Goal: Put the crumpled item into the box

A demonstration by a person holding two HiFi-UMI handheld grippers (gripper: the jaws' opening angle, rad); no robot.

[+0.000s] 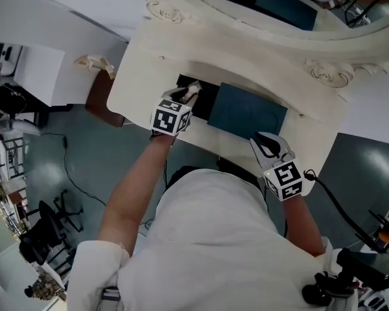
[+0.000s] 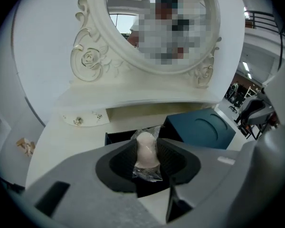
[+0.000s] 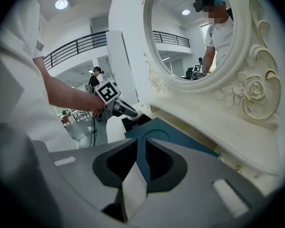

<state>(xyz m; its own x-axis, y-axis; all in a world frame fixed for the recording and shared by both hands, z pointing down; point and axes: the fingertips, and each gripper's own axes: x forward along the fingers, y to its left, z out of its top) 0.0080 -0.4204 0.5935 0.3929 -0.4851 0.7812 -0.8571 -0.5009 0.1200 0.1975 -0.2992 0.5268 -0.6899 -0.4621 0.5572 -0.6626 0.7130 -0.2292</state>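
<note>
The crumpled item (image 2: 146, 148) is a pale lump in clear crinkled plastic. My left gripper (image 2: 146, 161) is shut on it, and the plastic sticks out past the pads. In the head view the left gripper (image 1: 189, 94) holds the item (image 1: 192, 89) over the open black box (image 1: 204, 99) on the cream dressing table (image 1: 142, 63). The box's dark opening (image 2: 118, 137) lies just beyond the item. A dark teal lid (image 1: 246, 112) with a round embossed mark lies right of the box. My right gripper (image 1: 270, 146) hovers at the table's front edge, shut and empty, pointing at the lid (image 3: 156, 134).
An ornate cream mirror frame (image 1: 324, 70) rises behind the table. A small drawer knob (image 2: 78, 121) sits on the left shelf. A brown stool (image 1: 100, 99) stands left of the table, and office chairs (image 1: 48, 229) and a cable (image 1: 68, 167) are on the floor.
</note>
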